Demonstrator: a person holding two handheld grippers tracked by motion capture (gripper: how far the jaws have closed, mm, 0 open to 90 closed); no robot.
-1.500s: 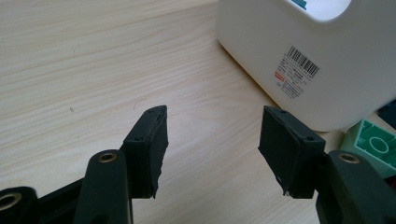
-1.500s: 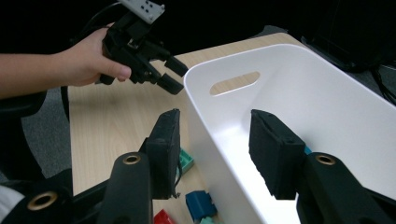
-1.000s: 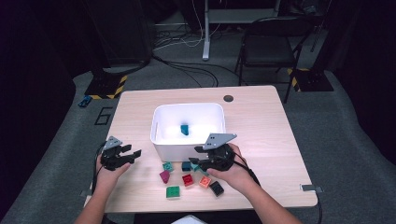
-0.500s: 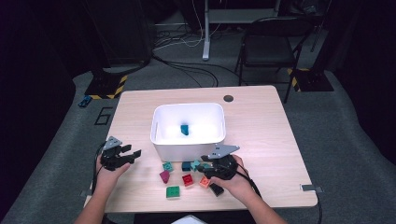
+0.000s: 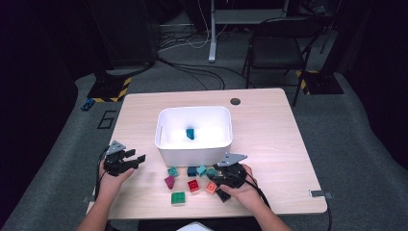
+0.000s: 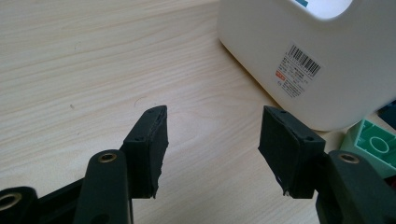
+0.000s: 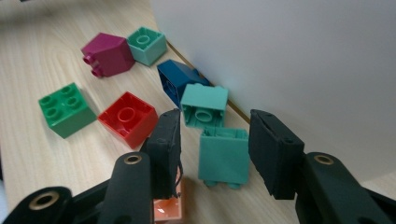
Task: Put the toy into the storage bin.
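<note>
Bin with one teal brick; right fingers parted around teal block.

Right claw jaws just opening, straddling teal brick beside white bin wall, not gripping.

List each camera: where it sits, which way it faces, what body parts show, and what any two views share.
High view: above the person's side, looking forward and down on the table; forearms, both hands.
Left gripper view: on the left gripper, facing bare tabletop beside the white bin; open jaws.
Right gripper view: on the right gripper, facing the bricks; jaws straddle a teal brick, not pressing.
Shared: the bin, in all three.
</note>
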